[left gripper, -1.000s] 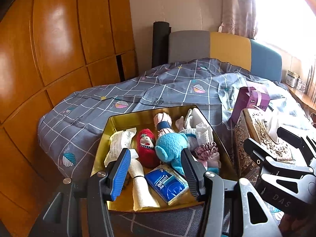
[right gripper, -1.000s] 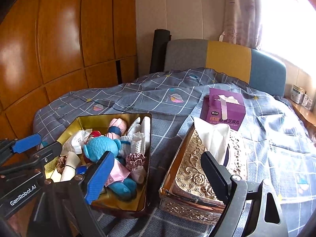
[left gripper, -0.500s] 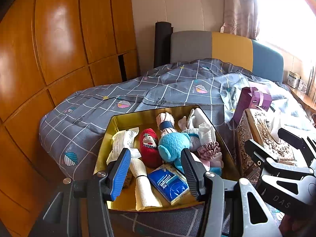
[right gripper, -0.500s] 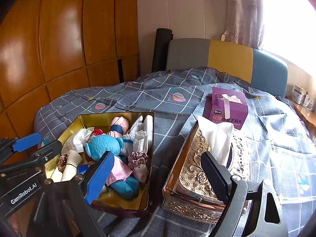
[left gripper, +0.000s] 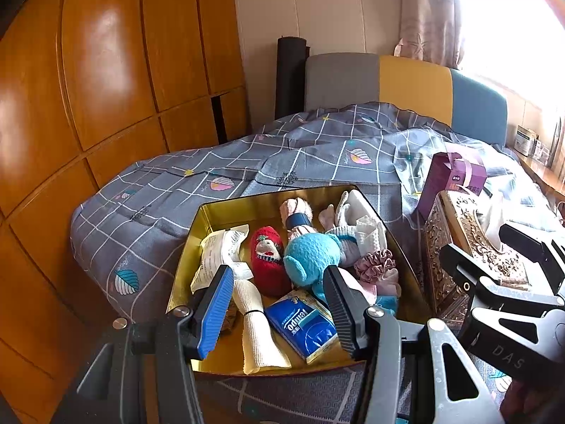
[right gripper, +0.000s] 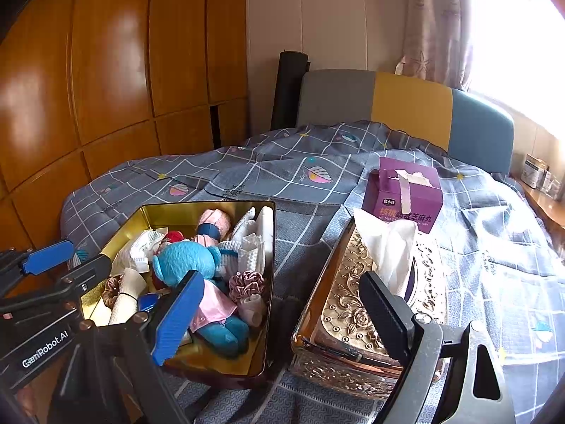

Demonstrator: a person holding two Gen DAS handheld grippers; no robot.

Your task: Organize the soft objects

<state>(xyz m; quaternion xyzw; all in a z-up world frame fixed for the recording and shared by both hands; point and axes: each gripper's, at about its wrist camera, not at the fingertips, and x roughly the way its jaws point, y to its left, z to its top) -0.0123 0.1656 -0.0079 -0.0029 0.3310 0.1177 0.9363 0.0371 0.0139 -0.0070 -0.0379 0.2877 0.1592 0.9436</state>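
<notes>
I log no change since the earlier frames: tin (left gripper: 233,212) contents unshifted, left gripper (left gripper: 279,275) and right gripper (right gripper: 280,279) gape as before (view drift negligible).

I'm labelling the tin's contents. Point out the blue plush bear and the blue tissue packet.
Blue plush bear (left gripper: 310,259), left wrist view, on its fuzzy head.
Blue plastic tissue packet (left gripper: 305,327), left wrist view, on its printed top face.

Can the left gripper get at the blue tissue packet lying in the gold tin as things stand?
Probably yes: the left gripper is open, empty and aimed at the blue tissue packet, which lies uncovered at the gold tin's near edge.
</notes>
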